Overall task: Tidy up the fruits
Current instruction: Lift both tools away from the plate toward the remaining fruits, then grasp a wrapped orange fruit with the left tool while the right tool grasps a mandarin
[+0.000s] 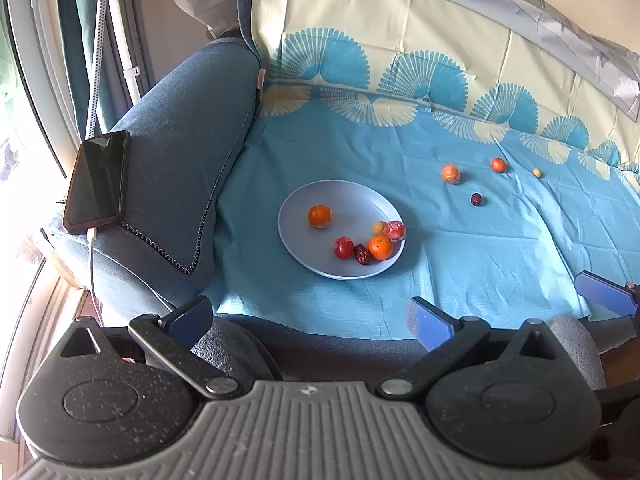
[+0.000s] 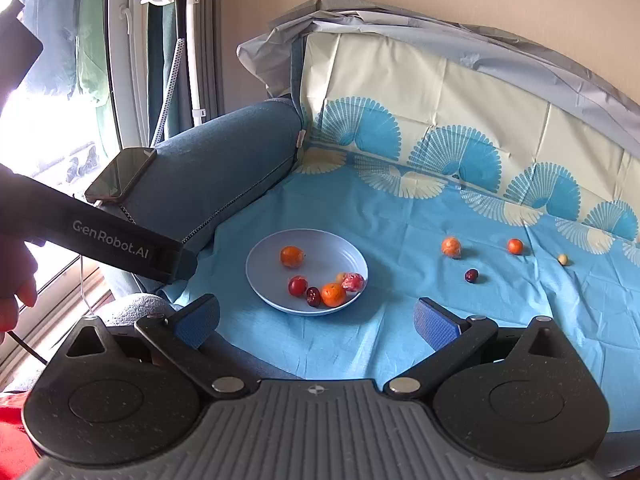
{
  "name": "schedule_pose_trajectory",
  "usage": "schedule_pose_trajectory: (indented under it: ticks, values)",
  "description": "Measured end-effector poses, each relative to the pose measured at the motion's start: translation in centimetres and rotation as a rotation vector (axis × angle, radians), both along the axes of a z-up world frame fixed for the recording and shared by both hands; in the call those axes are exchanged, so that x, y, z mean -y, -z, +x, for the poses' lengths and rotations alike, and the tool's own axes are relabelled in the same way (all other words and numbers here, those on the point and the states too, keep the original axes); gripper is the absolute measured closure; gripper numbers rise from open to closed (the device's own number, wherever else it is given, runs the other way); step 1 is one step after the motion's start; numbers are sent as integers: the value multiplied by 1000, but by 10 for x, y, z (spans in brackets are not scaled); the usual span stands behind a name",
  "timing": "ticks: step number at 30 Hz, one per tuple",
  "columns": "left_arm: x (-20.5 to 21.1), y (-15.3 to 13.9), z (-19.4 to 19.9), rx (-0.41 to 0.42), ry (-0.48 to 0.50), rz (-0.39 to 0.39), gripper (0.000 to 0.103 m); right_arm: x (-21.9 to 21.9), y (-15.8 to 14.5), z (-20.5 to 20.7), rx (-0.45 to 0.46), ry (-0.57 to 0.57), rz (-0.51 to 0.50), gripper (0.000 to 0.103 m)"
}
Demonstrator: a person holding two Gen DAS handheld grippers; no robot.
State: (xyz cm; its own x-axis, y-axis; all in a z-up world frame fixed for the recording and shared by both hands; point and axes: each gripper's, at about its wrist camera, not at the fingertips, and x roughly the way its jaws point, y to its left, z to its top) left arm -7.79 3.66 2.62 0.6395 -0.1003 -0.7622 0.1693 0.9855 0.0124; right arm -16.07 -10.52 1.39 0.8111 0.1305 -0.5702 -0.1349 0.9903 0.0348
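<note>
A pale blue plate [image 1: 304, 200] [image 2: 264, 256] lies on the blue sheet with several fruits in it: two oranges, a red fruit, a dark date, a yellowish fruit and a wrapped red one. Loose on the sheet to its right lie an orange [image 1: 451, 173] [image 2: 451, 247], a small red-orange fruit [image 1: 498, 164] [image 2: 515, 246], a dark plum [image 1: 475, 199] [image 2: 471, 275] and a small yellow fruit [image 1: 537, 173] [image 2: 563, 259]. My left gripper [image 1: 310, 316] is open and empty near the sofa's front edge. My right gripper [image 2: 316, 320] is open and empty, just in front of the plate.
A black phone [image 1: 98, 182] [image 2: 120, 176] lies on the blue sofa armrest [image 1: 180, 152], on a charging cable. The left gripper's handle [image 2: 100, 236] crosses the right wrist view at left. The patterned sheet [image 1: 400, 312] covers seat and backrest. A window is at far left.
</note>
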Motion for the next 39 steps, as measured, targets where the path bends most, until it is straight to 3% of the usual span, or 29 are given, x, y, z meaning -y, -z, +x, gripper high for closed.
schedule_pose_trajectory:
  ticks: [14,22,27,32,39]
  values:
    - [12,8,21,-50,5,26,0,13,15,16,-48,16,44,1]
    - [43,9,55,-62,35,46,0,49,31,35,-90,108,90,1]
    - [80,15,95,-91,79,41,0,95,43,57,-101,222,101,1]
    - [132,31,149,-147,162,-29,0,155,57,91,-82,353,86,1]
    - [242,80,246,-83,264,31,0,248,91,180,-55,473,88,1]
